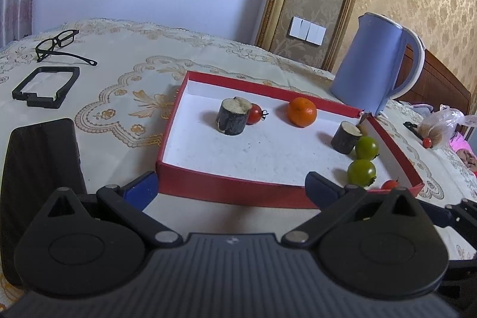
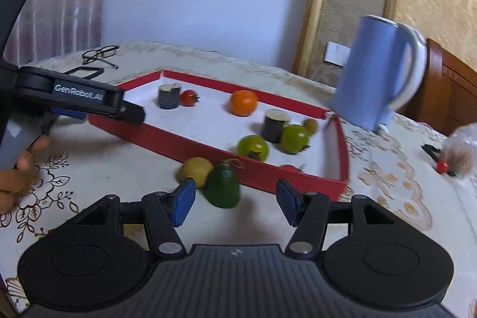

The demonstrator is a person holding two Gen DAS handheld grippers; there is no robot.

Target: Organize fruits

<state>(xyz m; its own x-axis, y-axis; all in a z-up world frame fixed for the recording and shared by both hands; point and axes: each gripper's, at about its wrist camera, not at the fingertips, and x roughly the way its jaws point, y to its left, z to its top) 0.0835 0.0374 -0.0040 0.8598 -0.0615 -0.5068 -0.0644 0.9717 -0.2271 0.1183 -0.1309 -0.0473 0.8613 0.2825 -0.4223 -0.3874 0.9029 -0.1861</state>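
Observation:
A red box [image 1: 208, 182] [image 2: 208, 146] with a white floor holds an orange [image 1: 301, 111] [image 2: 243, 102], two green tomatoes [image 1: 361, 172] [image 2: 253, 147], red cherry tomatoes [image 1: 255, 113] [image 2: 188, 97] and two dark cut stalk pieces [image 1: 234, 119] [image 2: 275, 125]. A green avocado [image 2: 223, 188] and a yellow lemon [image 2: 196, 170] lie on the tablecloth just outside the box's near wall. My right gripper [image 2: 235, 203] is open, with the avocado between its fingers. My left gripper [image 1: 231, 187] is open and empty at the box's near wall; it also shows in the right wrist view [image 2: 131, 112].
A blue kettle [image 1: 375, 64] [image 2: 378, 73] stands behind the box's right corner. Glasses [image 1: 59, 45], a black frame [image 1: 44, 87] and a dark phone [image 1: 38, 169] lie left. A plastic bag [image 1: 441, 128] and a loose cherry tomato [image 2: 442, 166] lie right.

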